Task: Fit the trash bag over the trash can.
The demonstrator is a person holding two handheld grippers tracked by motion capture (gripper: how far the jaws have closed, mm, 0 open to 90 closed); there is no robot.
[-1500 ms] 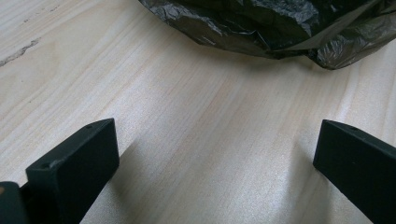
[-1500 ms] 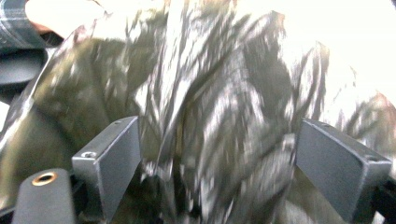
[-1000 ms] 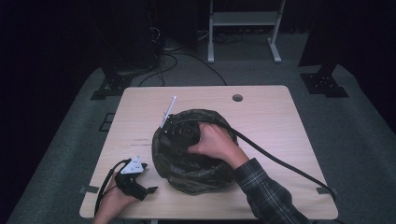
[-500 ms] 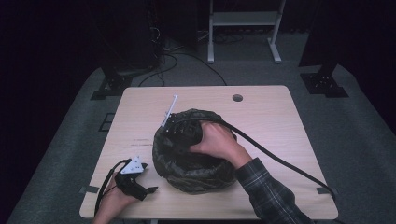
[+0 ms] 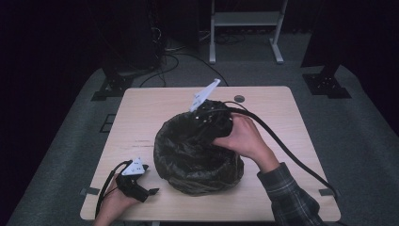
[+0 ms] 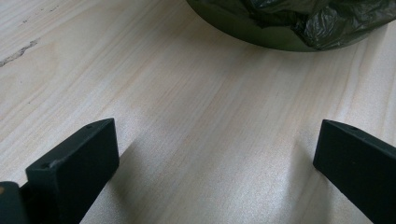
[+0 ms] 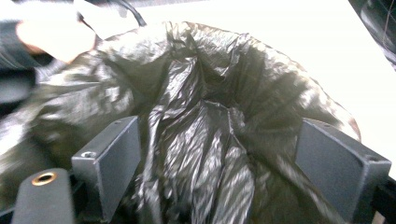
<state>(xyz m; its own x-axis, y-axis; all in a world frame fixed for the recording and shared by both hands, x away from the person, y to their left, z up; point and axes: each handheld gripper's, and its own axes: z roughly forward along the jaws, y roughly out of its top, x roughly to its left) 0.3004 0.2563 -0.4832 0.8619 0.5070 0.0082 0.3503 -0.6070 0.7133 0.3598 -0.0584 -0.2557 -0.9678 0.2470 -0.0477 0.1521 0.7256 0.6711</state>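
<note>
A round bin lined with a crumpled black bag stands in the middle of the wooden table. My right gripper hangs over the bin's far rim, its grey plate tilted up. In the right gripper view its jaws stand wide apart, and loose folds of the bag rise between them. My left gripper rests on the table at the front left, open. Bare wood lies between its jaws, with the bin's base just ahead.
A thick black cable trails from the right gripper off the table's right front edge. A small round grommet sits near the far edge. A metal frame and dark stand bases stand on the floor behind.
My right hand has carried its gripper up and to the right across the top of the bag, and its plate now tilts more. The left gripper has stayed put.
</note>
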